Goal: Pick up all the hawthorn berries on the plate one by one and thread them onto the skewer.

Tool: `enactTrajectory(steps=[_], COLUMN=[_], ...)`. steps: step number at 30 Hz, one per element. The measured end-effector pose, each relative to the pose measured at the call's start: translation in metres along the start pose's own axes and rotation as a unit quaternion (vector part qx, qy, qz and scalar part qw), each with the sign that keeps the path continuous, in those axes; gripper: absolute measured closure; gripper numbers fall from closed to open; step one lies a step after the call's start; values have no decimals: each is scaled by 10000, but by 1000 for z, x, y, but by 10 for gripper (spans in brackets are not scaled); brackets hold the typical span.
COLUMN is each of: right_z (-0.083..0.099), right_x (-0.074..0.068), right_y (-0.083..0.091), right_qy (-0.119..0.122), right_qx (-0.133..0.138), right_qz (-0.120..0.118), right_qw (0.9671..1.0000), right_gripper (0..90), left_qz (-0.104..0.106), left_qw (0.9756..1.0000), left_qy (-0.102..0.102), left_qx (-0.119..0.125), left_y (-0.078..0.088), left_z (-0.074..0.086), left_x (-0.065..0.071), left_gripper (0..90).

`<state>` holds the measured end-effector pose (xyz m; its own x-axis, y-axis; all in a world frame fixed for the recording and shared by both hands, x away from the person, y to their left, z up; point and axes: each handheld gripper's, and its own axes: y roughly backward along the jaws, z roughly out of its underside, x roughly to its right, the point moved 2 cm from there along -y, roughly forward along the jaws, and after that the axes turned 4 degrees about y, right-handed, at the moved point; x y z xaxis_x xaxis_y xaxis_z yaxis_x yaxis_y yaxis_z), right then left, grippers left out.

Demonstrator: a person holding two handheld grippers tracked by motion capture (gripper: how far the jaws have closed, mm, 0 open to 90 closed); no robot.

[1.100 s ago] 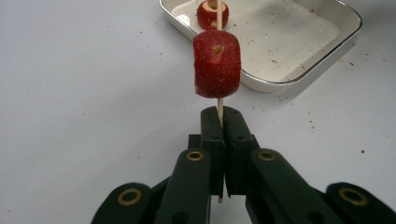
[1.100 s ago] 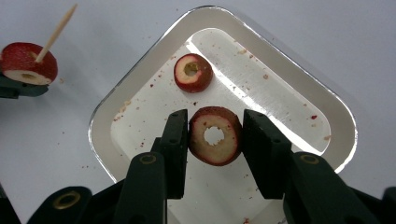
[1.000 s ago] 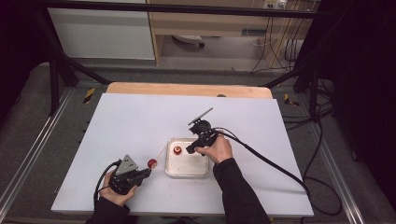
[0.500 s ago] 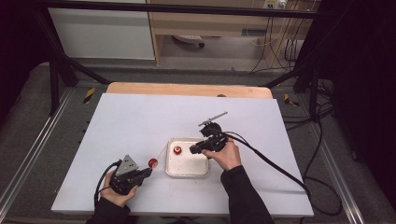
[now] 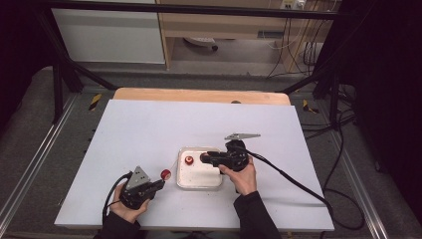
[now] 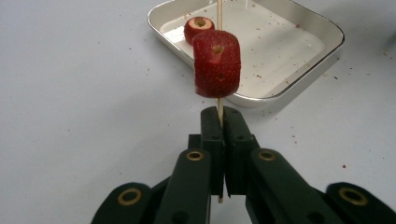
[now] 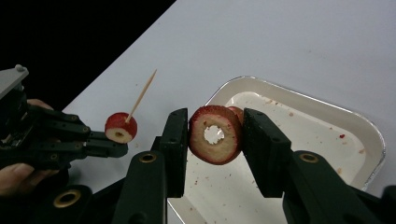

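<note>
Left gripper (image 6: 219,119): jaws fully closed on thin wooden skewer (image 6: 219,108), gripped near its lower end; skewer upright in left gripper view, carrying one threaded strawberry piece (image 6: 217,64) just above the jaws. In high view, left gripper (image 5: 158,184) low at table's near left, its strawberry piece (image 5: 165,174) just left of the tray, apart from it

Right gripper (image 7: 214,135): jaws part open, pads pressed on both sides of cored strawberry ring (image 7: 215,134), held clear above the tray (image 7: 327,121). In high view, right gripper (image 5: 205,158) over the tray (image 5: 199,180), pointing left

White metal tray near table centre on white table top (image 5: 149,129); one loose hollowed strawberry (image 5: 189,160) lying in its far left corner; red specks of juice on tray floor
</note>
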<state>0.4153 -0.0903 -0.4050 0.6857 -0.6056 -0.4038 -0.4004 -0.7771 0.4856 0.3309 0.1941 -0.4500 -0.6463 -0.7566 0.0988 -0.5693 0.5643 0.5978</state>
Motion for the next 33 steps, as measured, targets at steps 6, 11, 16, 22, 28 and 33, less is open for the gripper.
enactTrajectory(steps=[6, 11, 16, 22, 28, 33], right_z=[4, 6, 4, 1, -5, -8], right_x=[0, -1, -2, -2, -1, -1], right_y=[-1, -1, -2, -1, 2, 4], right_qy=[-261, -487, -606, -700, -734, -685], right_qx=[520, 933, 1184, 1513, 1896, 2145], right_qz=[-144, -281, -359, -328, -321, -283], right_qw=[9982, 9941, 9905, 9855, 9786, 9739], right_gripper=[624, 625, 625, 625, 626, 626], left_qz=[17, 37, 63, 91, 113, 162], left_qw=[10000, 9999, 9999, 9997, 9994, 9991], left_qy=[-19, -13, 4, 109, 205, 250], left_qx=[31, 103, 133, 209, 268, 316], left_y=[-1, -2, -3, -3, -5, -8], left_z=[-1, -3, -5, -9, -15, -22], left_x=[4, 8, 13, 20, 25, 31], left_gripper=[881, 881, 882, 882, 882, 882])
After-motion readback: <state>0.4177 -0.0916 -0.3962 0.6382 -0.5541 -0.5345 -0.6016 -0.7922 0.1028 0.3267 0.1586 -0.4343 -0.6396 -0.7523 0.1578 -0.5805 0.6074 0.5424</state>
